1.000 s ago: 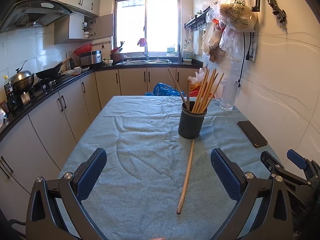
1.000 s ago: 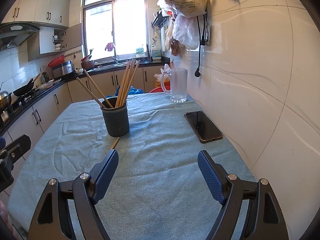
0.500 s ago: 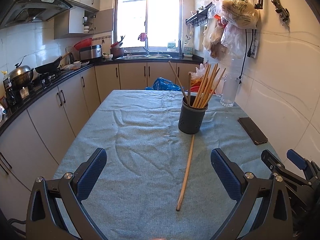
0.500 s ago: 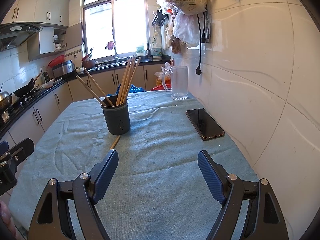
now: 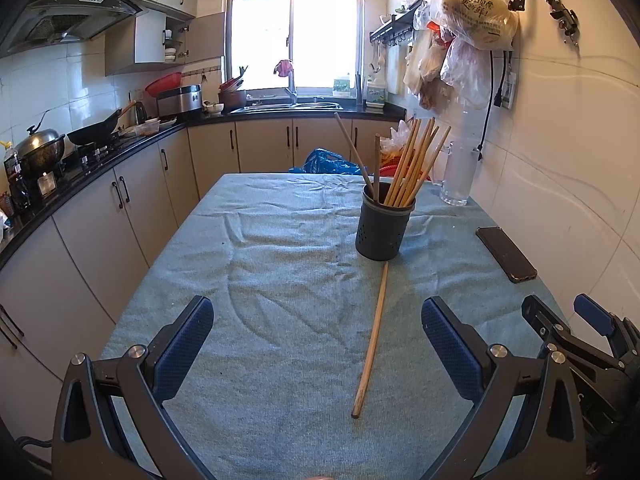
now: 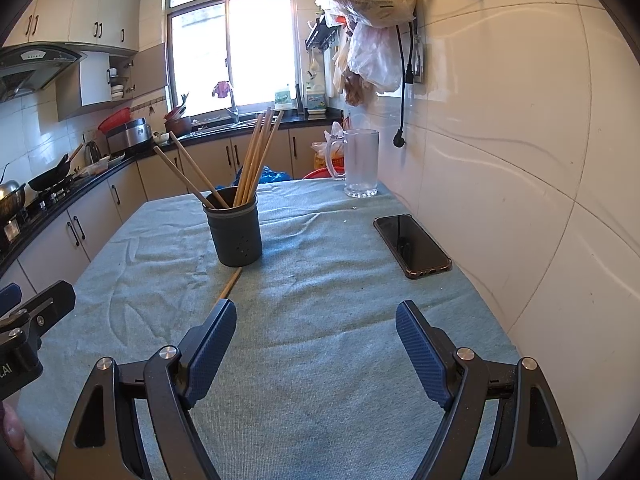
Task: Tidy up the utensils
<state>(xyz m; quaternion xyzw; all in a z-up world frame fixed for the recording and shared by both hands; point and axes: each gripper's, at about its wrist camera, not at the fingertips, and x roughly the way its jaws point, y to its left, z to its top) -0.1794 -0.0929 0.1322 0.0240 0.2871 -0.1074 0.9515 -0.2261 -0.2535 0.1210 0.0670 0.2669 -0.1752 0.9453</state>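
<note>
Left gripper [image 5: 318,336] is hanging spread wide above the cloth, gripping nothing; right gripper [image 6: 316,344] is likewise gaping and empty just beside it. One loose chopstick [image 5: 374,334] is lying flat on the blue cloth [image 5: 260,280], between the left gripper's fingers and nearer its right pad. Its long axis is running away from the grippers, far tip touching the foot of the dark holder [image 5: 382,226], near tip pointing back toward the table edge.

Risks, as judged: the thin round stick is likely rolling or slipping when pinched flat off soft cloth; a push along its axis is nudging the holder, which is carrying tall leaning chopsticks [image 5: 414,164] and may be tipping. Phone [image 5: 506,254] and glass mug [image 5: 456,176] are sitting well clear.
</note>
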